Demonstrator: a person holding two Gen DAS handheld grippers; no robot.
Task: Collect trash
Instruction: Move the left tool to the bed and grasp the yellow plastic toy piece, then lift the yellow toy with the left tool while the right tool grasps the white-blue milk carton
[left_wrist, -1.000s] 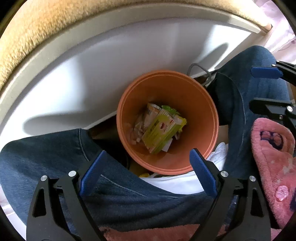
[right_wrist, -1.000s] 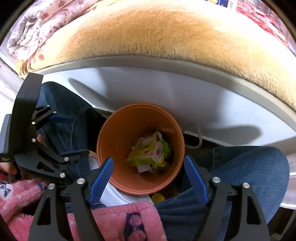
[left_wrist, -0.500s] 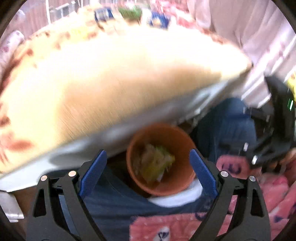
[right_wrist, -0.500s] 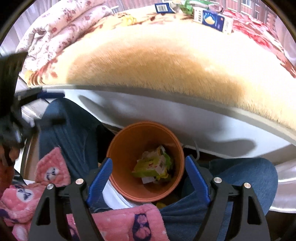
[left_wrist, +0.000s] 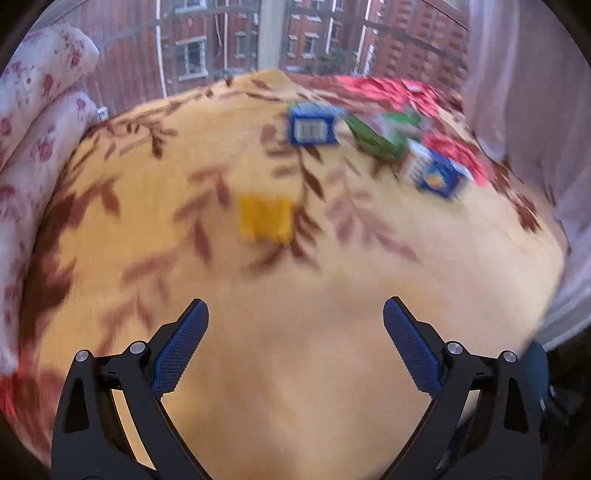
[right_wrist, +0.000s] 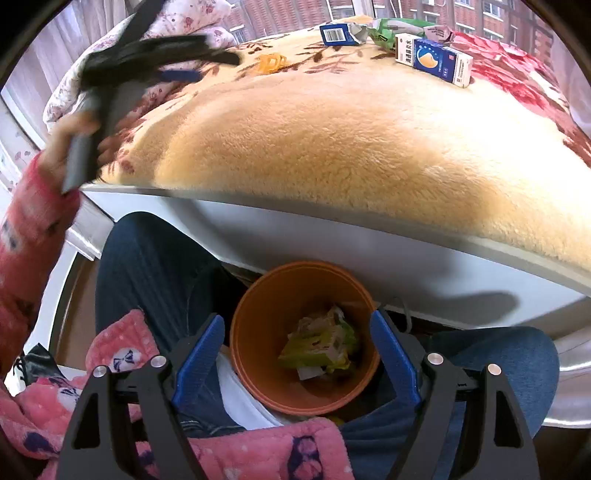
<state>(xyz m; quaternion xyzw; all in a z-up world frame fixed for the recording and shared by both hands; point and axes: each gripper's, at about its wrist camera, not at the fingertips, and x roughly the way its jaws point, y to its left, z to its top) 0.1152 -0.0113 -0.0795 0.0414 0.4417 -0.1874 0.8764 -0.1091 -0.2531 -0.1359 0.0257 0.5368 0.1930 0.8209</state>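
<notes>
My left gripper hangs over the yellow fleece blanket, its jaws opening with nothing between them. Far ahead of it lie a yellow item, a blue packet, a green wrapper and a blue-and-white carton, all blurred. My right gripper is open above the orange bin, which stands between the person's knees and holds crumpled green and white wrappers. The right wrist view shows the left gripper raised over the bed's left side, plus the carton and blue packet.
A floral quilt is bunched along the bed's left side. A red patterned cover lies on the right. The white bed frame runs just behind the bin. Blue-jeaned legs and pink sleeves flank the bin. A window is beyond.
My left gripper rose from over the bin and swung up across the bed, so the trash on the blanket has come into its view. My right gripper lifted slightly above the bin.
</notes>
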